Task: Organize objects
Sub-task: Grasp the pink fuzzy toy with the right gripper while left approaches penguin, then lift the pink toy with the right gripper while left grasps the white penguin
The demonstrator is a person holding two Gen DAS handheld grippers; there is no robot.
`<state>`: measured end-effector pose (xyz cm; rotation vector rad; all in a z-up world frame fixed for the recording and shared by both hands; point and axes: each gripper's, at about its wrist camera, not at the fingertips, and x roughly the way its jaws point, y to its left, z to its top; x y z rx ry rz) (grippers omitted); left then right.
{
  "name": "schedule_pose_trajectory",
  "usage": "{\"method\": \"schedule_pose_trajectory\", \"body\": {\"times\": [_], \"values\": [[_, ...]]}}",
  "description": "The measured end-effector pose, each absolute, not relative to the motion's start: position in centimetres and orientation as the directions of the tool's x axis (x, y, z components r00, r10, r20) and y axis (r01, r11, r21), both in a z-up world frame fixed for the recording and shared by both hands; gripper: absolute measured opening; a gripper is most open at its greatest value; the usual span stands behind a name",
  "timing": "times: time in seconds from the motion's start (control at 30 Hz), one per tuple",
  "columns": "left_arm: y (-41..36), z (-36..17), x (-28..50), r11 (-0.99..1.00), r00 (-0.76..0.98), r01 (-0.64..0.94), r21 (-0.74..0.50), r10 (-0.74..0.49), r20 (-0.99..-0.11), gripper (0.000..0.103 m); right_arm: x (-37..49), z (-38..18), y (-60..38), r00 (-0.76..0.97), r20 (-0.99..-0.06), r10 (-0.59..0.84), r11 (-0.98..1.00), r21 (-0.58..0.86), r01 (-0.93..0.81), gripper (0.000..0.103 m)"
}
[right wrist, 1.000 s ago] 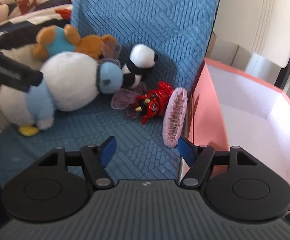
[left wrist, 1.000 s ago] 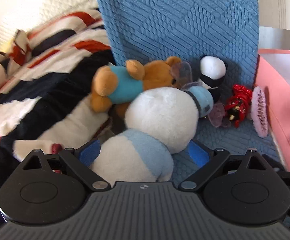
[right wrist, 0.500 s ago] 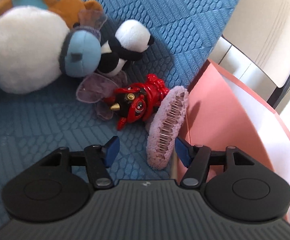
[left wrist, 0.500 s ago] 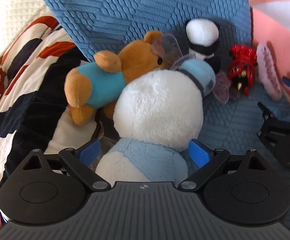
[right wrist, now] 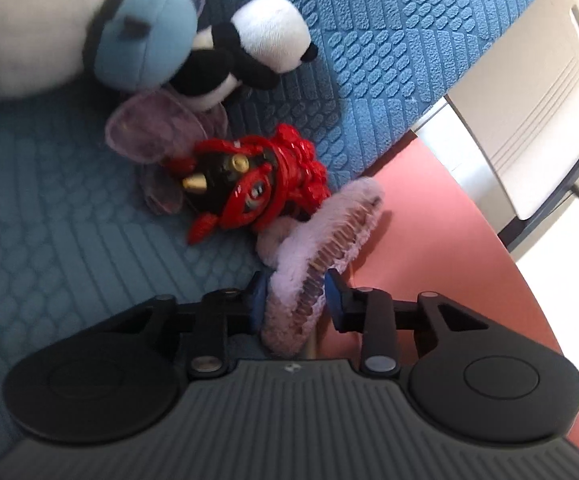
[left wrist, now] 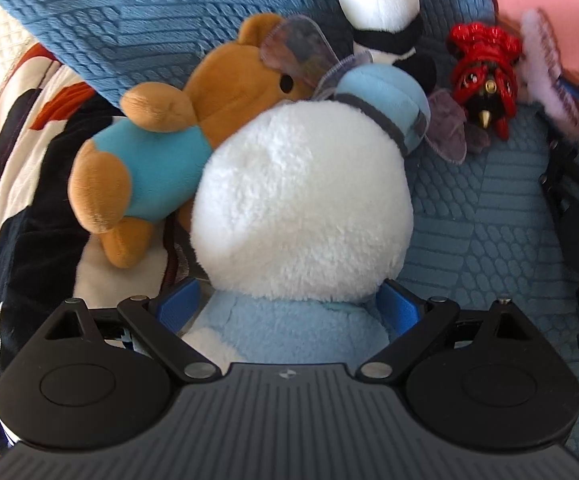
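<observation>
A big white and light-blue plush lies on the blue textured cushion. My left gripper stands open and wide, its blue pads on either side of the plush's light-blue body. Behind the plush lie a brown bear in a teal shirt, a small panda and a red toy figure. In the right wrist view, a pink fluffy hair clip leans against the pink box. My right gripper is closing, its pads pressing on the clip's near end. The red toy figure lies just left of the clip.
A red, white and black striped blanket covers the area left of the cushion. The cushion's upright back rises behind the toys. White furniture stands beyond the pink box. Bare cushion lies left of my right gripper.
Both grippers dropped closer to the toys. The left now straddles the big plush's body. The right moved onto the pink clip and narrowed its jaws around it.
</observation>
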<state>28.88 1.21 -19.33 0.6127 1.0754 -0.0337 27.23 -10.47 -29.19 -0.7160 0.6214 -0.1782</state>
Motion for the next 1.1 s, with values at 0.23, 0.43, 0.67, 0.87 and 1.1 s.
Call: {"method": "schedule_pose_trajectory", "body": {"times": [0.23,0.43,0.67,0.87,1.1], "values": [[1.5,-21.3,29.8,0.808,0.446,0.356,0.469,0.294,-0.845,0.097,27.1,-29.1,-11.1,0.807,-0.453,-0.378,0.748,-0.663,-0.021,0.025],[2.1,-21.8,30.5,0.815,0.432,0.342,0.468,0.306,-0.848,0.097,26.4,-27.6,-10.8,0.822,-0.45,-0.35,0.77,-0.637,-0.021,0.021],[2.7,-20.5,30.3,0.865,0.439,0.284,0.413,0.266,-0.858,0.089,26.0,-25.6,-11.2,0.825,-0.47,-0.313,0.824,-0.566,-0.009,0.019],[3.2,-18.7,29.5,0.944,0.425,0.18,0.276,0.178,-0.887,0.084,24.8,-23.5,-11.5,0.83,-0.5,-0.248,0.868,-0.495,-0.039,0.016],[3.0,-17.5,27.6,0.997,0.411,0.036,0.068,0.047,-0.91,0.083,22.7,-21.3,-12.3,0.813,-0.56,-0.16,0.925,-0.373,-0.074,0.016]]}}
